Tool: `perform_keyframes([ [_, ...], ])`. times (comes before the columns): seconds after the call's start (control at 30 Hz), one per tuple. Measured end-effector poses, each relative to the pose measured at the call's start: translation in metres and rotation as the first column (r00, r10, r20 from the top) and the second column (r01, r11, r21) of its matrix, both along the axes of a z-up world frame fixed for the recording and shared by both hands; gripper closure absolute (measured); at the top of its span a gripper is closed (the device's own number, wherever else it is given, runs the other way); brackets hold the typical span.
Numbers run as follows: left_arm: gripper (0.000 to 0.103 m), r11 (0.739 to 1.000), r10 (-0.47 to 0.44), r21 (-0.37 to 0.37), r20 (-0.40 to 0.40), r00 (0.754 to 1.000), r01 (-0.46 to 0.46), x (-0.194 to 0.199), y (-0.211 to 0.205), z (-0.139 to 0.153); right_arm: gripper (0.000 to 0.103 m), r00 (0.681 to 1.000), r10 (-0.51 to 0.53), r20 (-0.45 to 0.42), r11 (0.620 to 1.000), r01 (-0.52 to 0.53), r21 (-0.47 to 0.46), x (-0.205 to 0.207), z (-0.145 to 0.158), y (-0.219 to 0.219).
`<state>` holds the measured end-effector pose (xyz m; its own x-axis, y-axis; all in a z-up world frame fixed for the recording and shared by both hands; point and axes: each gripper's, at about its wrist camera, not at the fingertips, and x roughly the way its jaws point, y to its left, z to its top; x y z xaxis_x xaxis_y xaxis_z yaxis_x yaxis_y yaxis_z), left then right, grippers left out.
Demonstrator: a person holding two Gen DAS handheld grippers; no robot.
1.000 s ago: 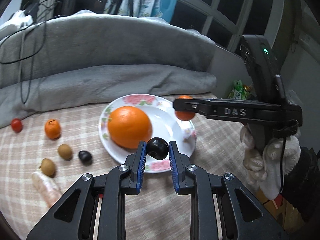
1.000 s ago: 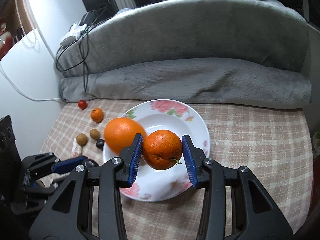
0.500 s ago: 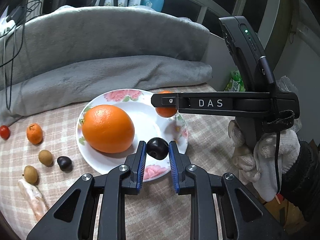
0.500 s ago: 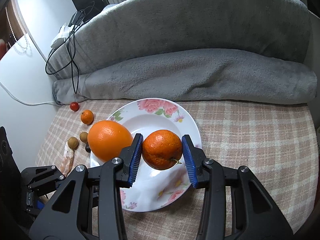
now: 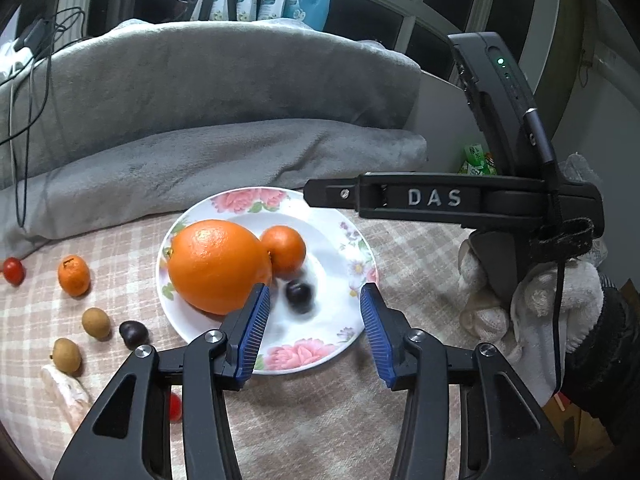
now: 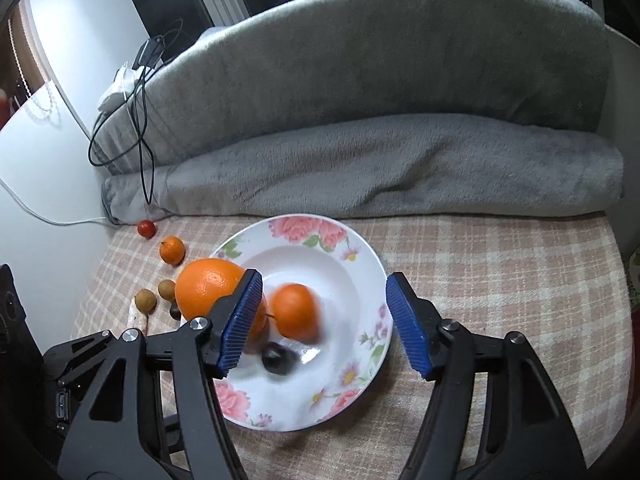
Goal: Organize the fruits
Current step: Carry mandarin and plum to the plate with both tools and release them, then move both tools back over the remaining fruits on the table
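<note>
A floral white plate (image 5: 352, 240) (image 6: 360, 256) holds a large orange (image 5: 216, 266) (image 6: 212, 286), a small mandarin (image 5: 284, 251) (image 6: 296, 312) and a dark plum (image 5: 298, 294) (image 6: 277, 357); the last two look blurred. My left gripper (image 5: 314, 328) hangs above the plate's near rim, jaws opening, nothing between the pads. My right gripper (image 6: 322, 322) is over the plate, jaws opening, and the mandarin lies below, clear of the pads. In the left wrist view the right gripper's side marked DAS (image 5: 432, 198) reaches in from the right.
On the checked cloth left of the plate lie a small tangerine (image 5: 73, 275), two longans (image 5: 96, 323), another dark fruit (image 5: 133, 334), two cherry tomatoes (image 5: 13, 270) and a pale wrapped piece (image 5: 66, 392). A grey rolled blanket (image 6: 360, 168) borders the back. A gloved hand (image 5: 532, 304) is at the right.
Both grippers opened. The plum dropped from the left gripper and the mandarin from the right gripper onto the plate, next to the large orange.
</note>
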<state>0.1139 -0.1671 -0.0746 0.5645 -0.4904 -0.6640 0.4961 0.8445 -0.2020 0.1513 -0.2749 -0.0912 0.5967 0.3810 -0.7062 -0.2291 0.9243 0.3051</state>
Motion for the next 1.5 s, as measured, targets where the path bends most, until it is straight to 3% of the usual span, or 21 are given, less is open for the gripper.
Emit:
perform_keyframes([
  [0.07,0.051,1.000,0.004,0.001,0.008,1.000,-0.004,-0.001,0.002,0.001,0.021,1.000,-0.006,0.007,1.000,0.006,0.001,-0.002,0.003,-0.001],
  [0.13,0.049,1.000,0.008,-0.006,0.007,1.000,-0.008,-0.002,0.005,0.003,0.014,1.000,-0.015,0.027,1.000,0.015,-0.001,-0.004,0.007,-0.001],
  [0.2,0.036,1.000,0.012,-0.010,0.009,1.000,-0.012,-0.002,0.007,0.004,0.010,0.998,-0.025,0.052,1.000,0.025,-0.014,-0.008,0.011,0.001],
  [0.27,0.034,1.000,0.020,-0.012,0.009,1.000,-0.020,-0.002,0.010,0.005,0.004,0.997,-0.031,0.065,0.999,0.033,-0.028,-0.010,0.015,0.002],
  [0.7,0.034,0.998,0.059,-0.022,0.024,0.998,-0.058,-0.013,0.029,0.013,0.004,0.991,-0.035,0.130,0.993,0.049,-0.110,-0.026,0.033,0.018],
  [1.2,0.034,0.988,0.152,-0.040,0.030,0.988,-0.151,-0.021,0.077,0.019,0.004,0.989,0.047,0.144,0.996,-0.035,-0.082,-0.043,0.048,0.055],
  [1.5,0.034,0.967,0.245,-0.070,0.006,0.969,-0.244,-0.029,0.125,0.014,0.004,0.987,0.111,0.116,0.993,-0.107,-0.040,-0.047,0.049,0.077],
])
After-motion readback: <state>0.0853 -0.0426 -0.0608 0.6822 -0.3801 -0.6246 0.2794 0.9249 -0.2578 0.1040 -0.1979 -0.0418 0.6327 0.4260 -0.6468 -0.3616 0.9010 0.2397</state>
